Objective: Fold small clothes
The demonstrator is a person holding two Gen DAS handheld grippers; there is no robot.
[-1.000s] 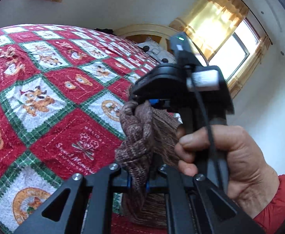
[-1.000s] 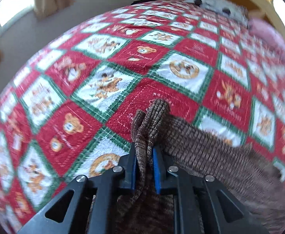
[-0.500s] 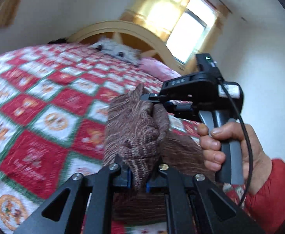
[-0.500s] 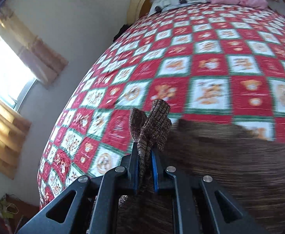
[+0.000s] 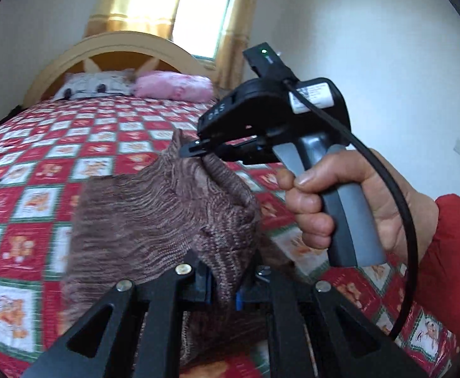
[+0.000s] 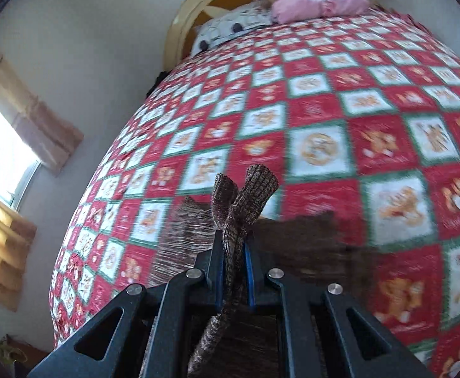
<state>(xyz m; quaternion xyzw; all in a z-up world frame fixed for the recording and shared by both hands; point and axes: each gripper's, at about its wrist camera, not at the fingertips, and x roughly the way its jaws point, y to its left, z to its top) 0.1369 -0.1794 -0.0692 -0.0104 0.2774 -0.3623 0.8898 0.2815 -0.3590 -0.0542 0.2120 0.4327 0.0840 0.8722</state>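
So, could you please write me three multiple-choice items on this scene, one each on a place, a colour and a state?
1. Where does the pink pillow lie?
A. at the headboard end of the bed
B. on the floor
C. under the knit

2. What colour is the knit that the grippers hold?
A. blue
B. brown
C. yellow

3. How do the two grippers stand?
A. both open
B. only the left shut
C. both shut on the knit

Key: 1 A, the pillow rests against the headboard beside a white pillow. 2 B, the ribbed fabric is mottled brown in both views. 3 C, the left gripper and the right gripper each pinch a bunch of the knit between their fingers, above the quilt.
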